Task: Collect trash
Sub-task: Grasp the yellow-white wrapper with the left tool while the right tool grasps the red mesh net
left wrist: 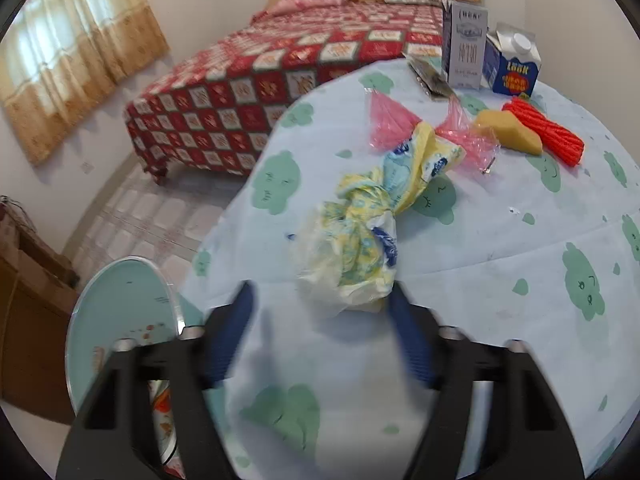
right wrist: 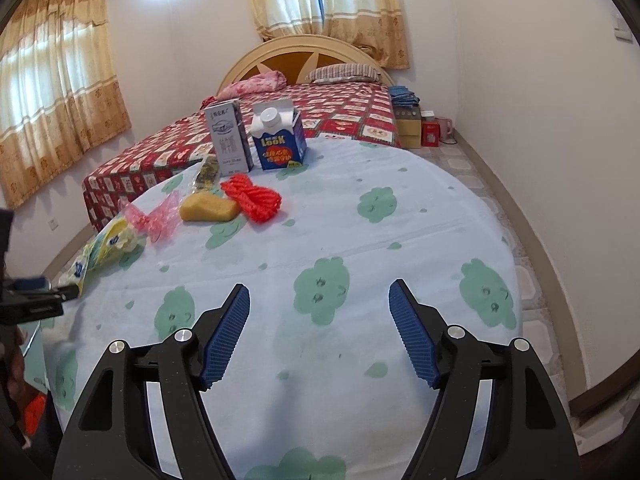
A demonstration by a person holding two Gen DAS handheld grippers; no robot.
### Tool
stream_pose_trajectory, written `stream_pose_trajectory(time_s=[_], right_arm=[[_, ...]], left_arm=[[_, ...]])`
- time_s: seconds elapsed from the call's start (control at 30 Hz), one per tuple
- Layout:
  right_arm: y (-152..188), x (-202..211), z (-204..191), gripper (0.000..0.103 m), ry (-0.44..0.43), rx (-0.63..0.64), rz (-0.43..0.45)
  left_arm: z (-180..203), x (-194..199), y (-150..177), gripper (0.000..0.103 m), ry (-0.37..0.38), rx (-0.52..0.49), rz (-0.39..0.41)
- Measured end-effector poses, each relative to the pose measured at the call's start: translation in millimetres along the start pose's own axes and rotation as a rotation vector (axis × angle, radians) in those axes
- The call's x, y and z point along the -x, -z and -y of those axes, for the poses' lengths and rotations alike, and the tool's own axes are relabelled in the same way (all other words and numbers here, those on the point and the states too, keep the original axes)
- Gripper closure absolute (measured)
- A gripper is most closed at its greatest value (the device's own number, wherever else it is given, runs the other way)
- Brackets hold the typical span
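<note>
Blue-padded left tongs stand partly spread at the near end of a crumpled yellow-and-blue plastic wrapper on the counter; the right-hand pad sits at the wrapper's edge, the left-hand pad is well clear of it, and motion blur hides whether any pad truly presses. Beyond the wrapper lies a pink cellophane scrap, touching its far end, and past that a yellow sponge, a coil of orange rope, a dark foil packet, a grey carton and a blue carton. To the wrapper's near left, below the counter edge, stands a pale blue bin lid. Right tongs hang wide and empty over bare cloth, well apart from the wrapper. Likely trouble: the thin, springy film could slide off a one-sided pinch, or a lift could drag the pink scrap along and drop it on the floor; a light bundle may also miss the bin
</note>
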State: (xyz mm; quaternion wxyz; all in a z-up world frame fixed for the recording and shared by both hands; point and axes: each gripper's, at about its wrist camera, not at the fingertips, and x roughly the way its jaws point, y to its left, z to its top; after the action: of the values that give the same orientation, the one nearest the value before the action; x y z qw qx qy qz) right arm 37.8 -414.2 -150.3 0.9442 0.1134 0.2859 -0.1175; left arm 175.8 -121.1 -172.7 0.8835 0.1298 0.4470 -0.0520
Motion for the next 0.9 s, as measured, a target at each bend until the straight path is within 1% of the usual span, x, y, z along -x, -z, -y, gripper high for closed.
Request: stream_pose_trajectory(time_s=[0.03, 0.1, 0.13, 0.17, 0.2, 0.27, 0.4, 0.5, 0.57, 0.6, 0.63, 0.7, 0.73, 0.77, 0.8, 0.83, 0.87, 0.9], right_arm=[[-7.2, -4.4, -0.4, 0.031, 0.006, 0.002, -0.003], [-16.4, -11.4, -3.2, 0.031, 0.009, 0.011, -0.001], [-24.1, -17.6, -6.1, 0.031, 0.006, 0.014, -0.004], [-31.6, -23.7, -9.4, 0.031, -0.002, 0.016, -0.006], [-35.7, -27.3, -12.1, 0.031, -0.006, 0.019, -0.009], [-49.0, -39.0, -21.0, 0.031, -0.015, 0.031, -0.018], [-74.9, -77.7, -42.2, 0.032, -0.012, 0.074, -0.067], [-84.9, -106.6, -53.3, 0.033, 0.005, 0.099, -0.109], [-88.4, -122.4, -56.0, 0.033, 0.002, 0.098, -0.138], [-89.4, -138.6, -57.3, 0.033, 0.008, 0.101, -0.179], [-89.8, -143.2, -57.6, 0.036, 0.009, 0.102, -0.188], [-87.5, -160.1, -56.0, 0.041, -0.013, 0.092, -0.239], [-86.3, -165.9, -55.5, 0.049, -0.024, 0.088, -0.263], [-84.4, -170.2, -54.1, 0.059, -0.039, 0.082, -0.284], [-82.1, -170.8, -52.9, 0.061, -0.058, 0.076, -0.29], [-81.1, -170.2, -53.1, 0.071, -0.058, 0.08, -0.289], [-80.2, -169.2, -53.5, 0.081, -0.06, 0.085, -0.292], [-78.7, -166.8, -52.6, 0.083, -0.075, 0.077, -0.296]], left_arm=[[-0.3, -2.7, -2.3, 0.07, 0.015, -0.009, -0.007], [-1.8, -2.0, -4.4, 0.072, 0.029, -0.02, 0.006], [-2.4, -0.2, -5.4, 0.077, 0.028, -0.025, 0.016], [-4.4, 3.4, -5.8, 0.085, 0.028, -0.03, 0.028], [-8.1, 6.8, -6.3, 0.1, 0.037, -0.028, 0.034], [-16.4, 14.7, -8.3, 0.1, 0.053, -0.016, 0.049], [-31.7, 27.6, -11.7, 0.101, 0.05, -0.024, 0.1], [-39.3, 28.9, -14.2, 0.101, 0.051, -0.018, 0.113], [-44.8, 29.2, -15.7, 0.101, 0.069, -0.003, 0.113], [-46.6, 30.2, -15.5, 0.101, 0.073, -0.001, 0.117], [-48.6, 31.1, -15.1, 0.101, 0.073, -0.001, 0.123], [-52.1, 30.3, -14.3, 0.101, 0.084, 0.003, 0.121], [-52.5, 28.1, -13.6, 0.101, 0.094, -0.001, 0.116], [-52.6, 25.4, -12.5, 0.101, 0.097, -0.003, 0.112], [-52.5, 23.4, -11.7, 0.101, 0.1, -0.004, 0.108], [-51.6, 19.9, -10.4, 0.097, 0.111, -0.003, 0.102], [-51.1, 18.0, -9.3, 0.097, 0.112, 0.002, 0.098], [-50.7, 15.2, -7.9, 0.091, 0.109, 0.01, 0.091]])
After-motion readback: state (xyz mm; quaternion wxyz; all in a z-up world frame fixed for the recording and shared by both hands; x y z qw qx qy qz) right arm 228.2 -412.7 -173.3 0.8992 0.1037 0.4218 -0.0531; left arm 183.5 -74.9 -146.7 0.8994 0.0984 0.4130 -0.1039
